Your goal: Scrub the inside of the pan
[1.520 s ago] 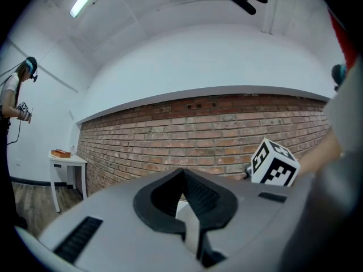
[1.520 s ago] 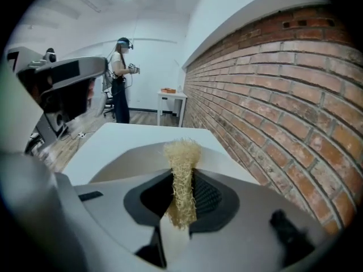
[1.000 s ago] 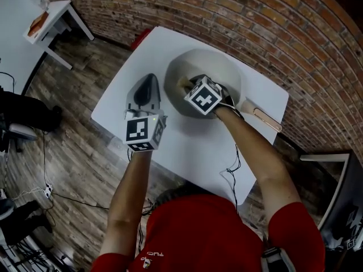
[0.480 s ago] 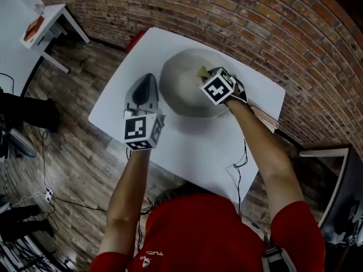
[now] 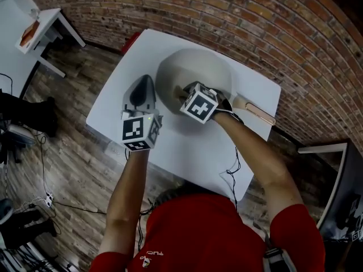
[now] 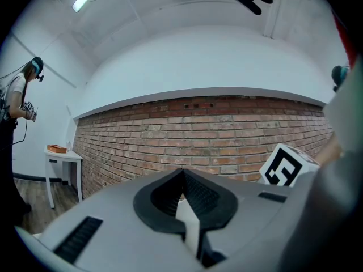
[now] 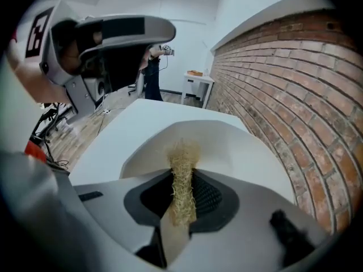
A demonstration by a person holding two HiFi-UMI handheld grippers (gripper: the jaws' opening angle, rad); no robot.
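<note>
Right tool (image 7: pixel 182 181) clamps a straw-coloured scrubber (image 7: pixel 182 154) inside the pan (image 5: pixel 199 67), near the tabletop's (image 5: pixel 187 147) far edge; left tool (image 6: pixel 182 180), jaws together, is just beside the pan.

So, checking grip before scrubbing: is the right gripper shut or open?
Shut: the right gripper clamps a straw-coloured scrubber between its jaws.
</note>
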